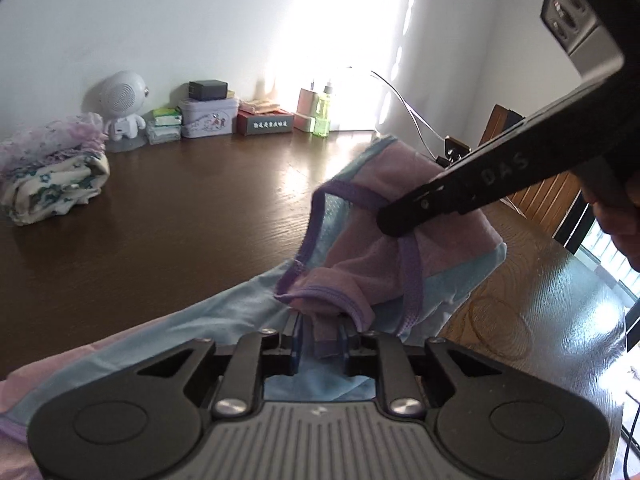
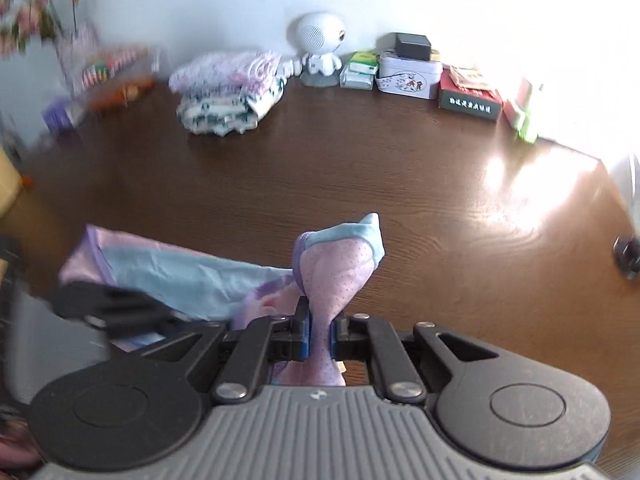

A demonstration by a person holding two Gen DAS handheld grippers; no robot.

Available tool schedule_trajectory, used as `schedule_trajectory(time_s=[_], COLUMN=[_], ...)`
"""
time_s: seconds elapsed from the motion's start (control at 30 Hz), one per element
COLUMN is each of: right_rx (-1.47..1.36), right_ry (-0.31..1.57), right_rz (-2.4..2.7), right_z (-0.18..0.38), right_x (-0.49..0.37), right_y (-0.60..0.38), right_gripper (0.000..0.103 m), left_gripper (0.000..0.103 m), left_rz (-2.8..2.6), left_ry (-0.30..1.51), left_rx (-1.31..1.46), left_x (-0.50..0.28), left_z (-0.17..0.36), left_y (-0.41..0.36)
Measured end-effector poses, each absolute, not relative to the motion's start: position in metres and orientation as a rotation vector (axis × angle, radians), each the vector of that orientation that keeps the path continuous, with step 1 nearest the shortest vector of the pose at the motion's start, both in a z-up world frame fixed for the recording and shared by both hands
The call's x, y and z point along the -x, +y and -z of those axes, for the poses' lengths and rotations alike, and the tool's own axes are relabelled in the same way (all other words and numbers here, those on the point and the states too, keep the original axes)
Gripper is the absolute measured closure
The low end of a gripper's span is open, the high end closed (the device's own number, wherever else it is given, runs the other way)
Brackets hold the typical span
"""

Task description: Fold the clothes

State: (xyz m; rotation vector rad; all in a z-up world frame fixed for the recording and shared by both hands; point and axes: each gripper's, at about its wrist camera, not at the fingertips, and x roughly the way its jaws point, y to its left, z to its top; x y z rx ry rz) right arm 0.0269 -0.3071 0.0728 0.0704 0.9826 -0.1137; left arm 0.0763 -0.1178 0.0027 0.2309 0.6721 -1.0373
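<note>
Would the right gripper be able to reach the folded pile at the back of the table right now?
Probably not yet: the right gripper is shut on the pink and blue garment. The table toward the folded pile looks free of obstacles.

Pink-and-blue garment (image 1: 400, 240), partly lifted off table (image 1: 160, 220)

A lived-in room of a home, seen over a dark brown wooden table (image 2: 360, 168) pushed against a plain white wall (image 1: 180, 20). Household clutter along the far edge: a small white round-headed robot-shaped speaker (image 2: 320, 50), a pale printed metal tin (image 2: 408, 76) with a black box on top, a red and black cardboard box (image 2: 470, 98), a green plastic bottle (image 1: 322, 114). Folded floral laundry (image 2: 228, 92) stacked at far left, beside blurred pink artificial flowers (image 2: 36, 12). Strong daylight from the right.
</note>
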Motion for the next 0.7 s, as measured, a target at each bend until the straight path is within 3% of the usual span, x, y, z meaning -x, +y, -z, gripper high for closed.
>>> schedule_trajectory(time_s=[0.4, 0.7], right_rx=[0.22, 0.295], right_ry=[1.086, 1.129], right_rz=[0.15, 0.128], right_z=[-0.062, -0.051], right_x=[-0.065, -0.084], right_y=[-0.226, -0.192], right_gripper=[0.095, 0.095], left_gripper=[0.082, 0.082], left_rz=[1.045, 1.11], left_ry=[0.704, 0.713], left_rx=[-0.408, -0.314], left_x=[-0.099, -0.107], left_z=[0.011, 0.017], left_y=[-0.062, -0.052])
